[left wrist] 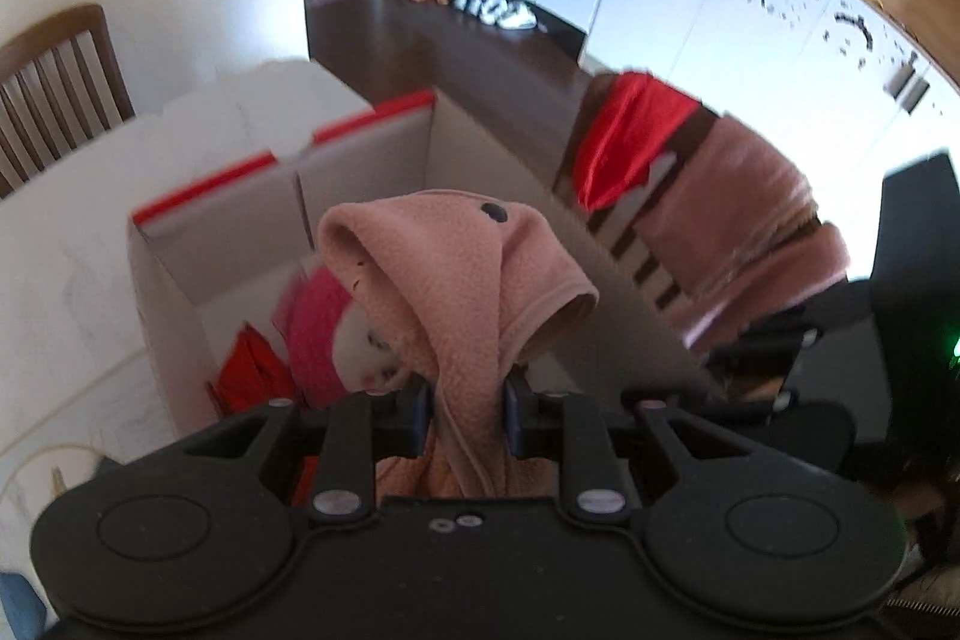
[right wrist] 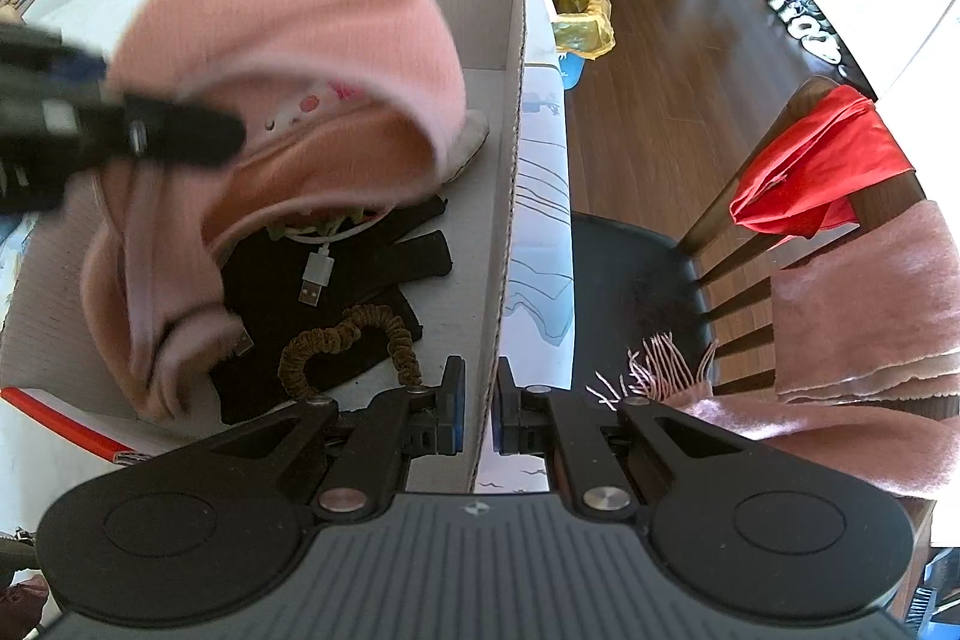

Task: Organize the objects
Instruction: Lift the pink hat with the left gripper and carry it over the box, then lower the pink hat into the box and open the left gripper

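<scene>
1. Left gripper (left wrist: 467, 415): jaws pinch a bunched fold of the pink fleece garment (left wrist: 456, 268), which hangs from the pads above the open cardboard box (left wrist: 168, 274).
2. Right gripper (right wrist: 478, 415): jaws pressed together on the box's right wall (right wrist: 507, 220), one pad inside and one outside.
3. Pink fleece garment: seen from the right wrist, it drapes over the box interior, blurred, its lower folds reaching the box floor.
4. Box contents: black gloves (right wrist: 360, 304), a brown coiled hair tie (right wrist: 354, 340) lying on them, a white USB cable (right wrist: 315, 277).
5. Surroundings: the box stands on a white table (right wrist: 540, 232); beside it, a wooden chair (right wrist: 780, 220) carries a red cloth (right wrist: 822, 160) and a pink scarf (right wrist: 864, 292).
</scene>
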### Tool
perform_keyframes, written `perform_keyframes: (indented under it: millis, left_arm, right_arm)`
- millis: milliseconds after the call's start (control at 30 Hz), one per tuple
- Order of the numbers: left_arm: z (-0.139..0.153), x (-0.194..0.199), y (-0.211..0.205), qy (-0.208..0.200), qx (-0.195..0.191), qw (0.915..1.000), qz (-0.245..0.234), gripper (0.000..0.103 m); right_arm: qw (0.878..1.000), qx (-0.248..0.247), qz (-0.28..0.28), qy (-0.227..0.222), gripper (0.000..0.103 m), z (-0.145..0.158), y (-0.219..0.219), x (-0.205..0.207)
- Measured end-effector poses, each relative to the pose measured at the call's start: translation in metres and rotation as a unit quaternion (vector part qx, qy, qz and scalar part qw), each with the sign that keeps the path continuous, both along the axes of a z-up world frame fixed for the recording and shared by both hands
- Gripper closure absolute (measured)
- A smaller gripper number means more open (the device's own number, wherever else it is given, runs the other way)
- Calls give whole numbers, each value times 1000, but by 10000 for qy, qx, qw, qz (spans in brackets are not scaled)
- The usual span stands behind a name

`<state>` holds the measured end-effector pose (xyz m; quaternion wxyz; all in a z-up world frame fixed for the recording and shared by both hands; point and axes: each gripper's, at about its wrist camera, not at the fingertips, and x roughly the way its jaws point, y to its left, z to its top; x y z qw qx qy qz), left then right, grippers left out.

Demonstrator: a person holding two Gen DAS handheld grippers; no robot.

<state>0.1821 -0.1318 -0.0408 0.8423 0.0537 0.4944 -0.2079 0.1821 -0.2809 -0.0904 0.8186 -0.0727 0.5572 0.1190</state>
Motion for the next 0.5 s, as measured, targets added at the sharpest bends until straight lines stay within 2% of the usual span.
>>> perform_keyframes:
  millis: [500]
  left_arm:
    - [-51,-2,0,802,39,9967,-73,80]
  right_arm:
    - [10000,0,1,7,95,0,0,0]
